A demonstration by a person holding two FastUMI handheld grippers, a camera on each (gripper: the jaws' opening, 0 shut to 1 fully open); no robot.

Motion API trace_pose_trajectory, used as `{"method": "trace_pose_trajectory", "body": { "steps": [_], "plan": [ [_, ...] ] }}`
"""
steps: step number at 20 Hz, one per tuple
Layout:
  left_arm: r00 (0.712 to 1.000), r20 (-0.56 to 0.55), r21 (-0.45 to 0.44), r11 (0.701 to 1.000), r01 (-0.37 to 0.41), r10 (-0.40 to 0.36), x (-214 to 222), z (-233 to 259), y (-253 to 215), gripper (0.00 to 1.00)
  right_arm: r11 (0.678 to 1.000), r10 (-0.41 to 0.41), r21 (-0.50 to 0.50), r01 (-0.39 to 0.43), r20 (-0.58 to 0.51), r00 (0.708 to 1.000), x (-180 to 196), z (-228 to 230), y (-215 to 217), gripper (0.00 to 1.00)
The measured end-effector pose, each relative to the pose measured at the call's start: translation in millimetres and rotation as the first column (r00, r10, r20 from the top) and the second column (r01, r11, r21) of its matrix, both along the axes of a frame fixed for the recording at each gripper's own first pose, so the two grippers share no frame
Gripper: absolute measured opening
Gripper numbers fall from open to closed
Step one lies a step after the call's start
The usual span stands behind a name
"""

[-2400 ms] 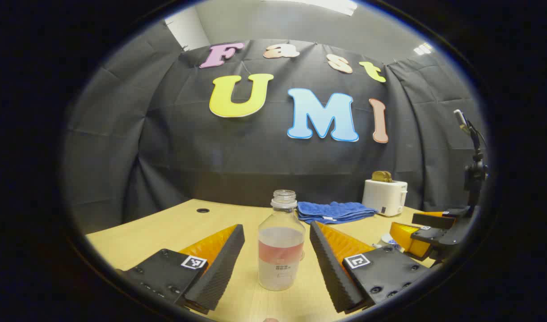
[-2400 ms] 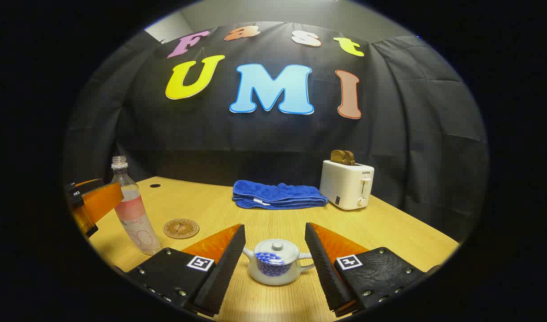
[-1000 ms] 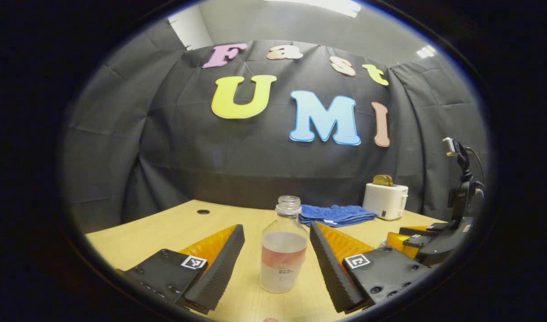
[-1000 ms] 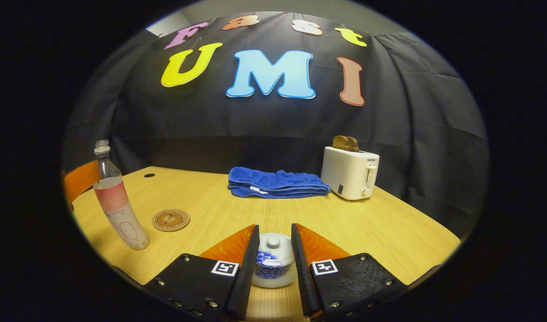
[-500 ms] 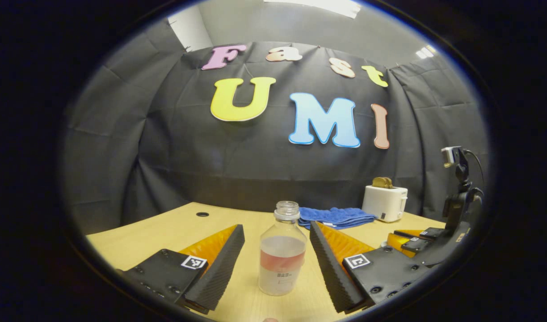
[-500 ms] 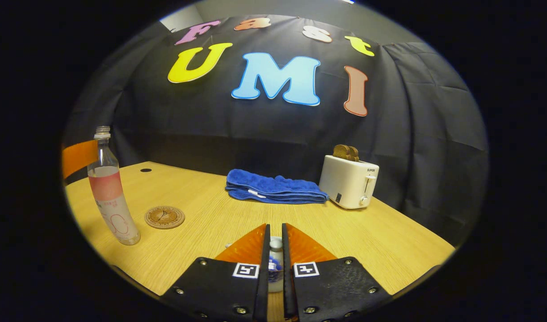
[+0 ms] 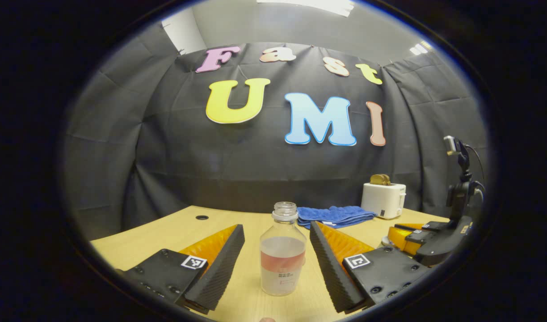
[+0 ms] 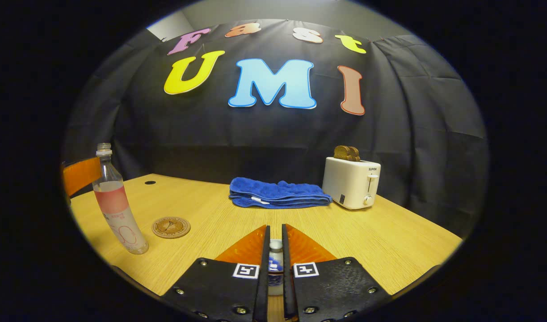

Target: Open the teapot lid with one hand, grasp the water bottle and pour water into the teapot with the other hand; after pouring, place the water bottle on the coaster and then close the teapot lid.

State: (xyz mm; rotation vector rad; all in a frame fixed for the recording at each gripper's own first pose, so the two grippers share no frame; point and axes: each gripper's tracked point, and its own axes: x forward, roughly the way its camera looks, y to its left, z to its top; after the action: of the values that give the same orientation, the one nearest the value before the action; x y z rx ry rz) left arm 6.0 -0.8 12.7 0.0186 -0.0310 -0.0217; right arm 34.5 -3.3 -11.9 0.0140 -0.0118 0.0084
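Up close in the left gripper view, the left gripper (image 7: pixel 277 261) stands wide open with the upright water bottle (image 7: pixel 282 255) between its fingers, untouched, so a straight squeeze should take it. In the right gripper view, the right gripper (image 8: pixel 275 257) is pinched narrow on the teapot lid (image 8: pixel 275 244); the coaster (image 8: pixel 171 227) lies just beside the bottle.

Left tongs (image 7: pixel 277 261) spread wide and level, right tongs (image 8: pixel 275 264) nearly closed, pointing forward

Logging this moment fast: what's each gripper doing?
Left gripper: open, fingers either side of the water bottle.
Right gripper: closed on the teapot lid knob.
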Motion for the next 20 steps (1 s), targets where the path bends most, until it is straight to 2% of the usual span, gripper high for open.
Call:
{"method": "trace_pose_trajectory", "body": {
  "steps": [13,20],
  "plan": [
    [0.997,-0.080,-0.028,1.000,0.010,-0.013,27,-36,-4,0.99,1.000,0.025,-0.006,-0.025,0.060,0.998,-23,36,1,0.14],
    [0.994,-0.109,-0.011,1.000,-0.009,0.007,40,-57,-2,0.99,0.999,0.039,-0.013,-0.038,0.059,0.997,-26,35,4,0.14]
  ]
}}
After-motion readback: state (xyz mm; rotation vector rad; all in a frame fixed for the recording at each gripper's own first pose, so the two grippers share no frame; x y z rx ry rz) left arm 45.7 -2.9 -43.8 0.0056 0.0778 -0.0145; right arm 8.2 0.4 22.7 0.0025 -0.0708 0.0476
